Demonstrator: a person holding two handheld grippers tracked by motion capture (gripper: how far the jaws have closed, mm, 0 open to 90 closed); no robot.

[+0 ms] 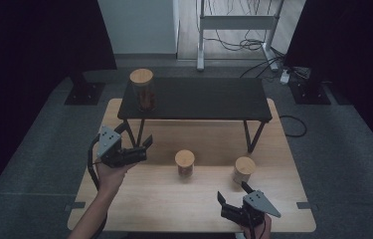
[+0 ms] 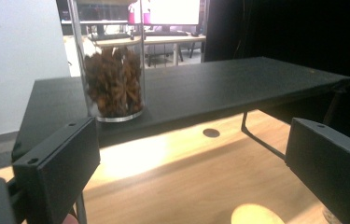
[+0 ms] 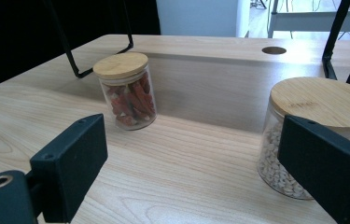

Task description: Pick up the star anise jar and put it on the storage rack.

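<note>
Nearest to us, the right gripper hangs low over the near edge of the bench, its fingers apart with nothing between them. In the right gripper view the short jar of pale seeds stands upright just beyond the right-hand finger, close but not touching it, off to that side and not centred in the gap. We judge this the nearest thing to either hand; taking it would call for a small shift toward that side before the fingers go around it.

Farther out, mid-bench, the short jar of reddish pieces stands upright, well apart from the seed jar and roughly between the two grippers. In the right gripper view it lies ahead and to the left of the gap.

The left gripper is held above the left part of the bench, fingers spread, empty, pointing toward the far side. It sits near the left leg of the black shelf that stands on the bench.

Farthest, on the shelf's left end, the tall jar of brown pieces stands upright, long axis vertical. In the left gripper view this tall jar lies ahead and above, left of the gap's middle.

We read the left hand as the nearer to the tall jar, the right as the nearer to the seed jar.
</note>
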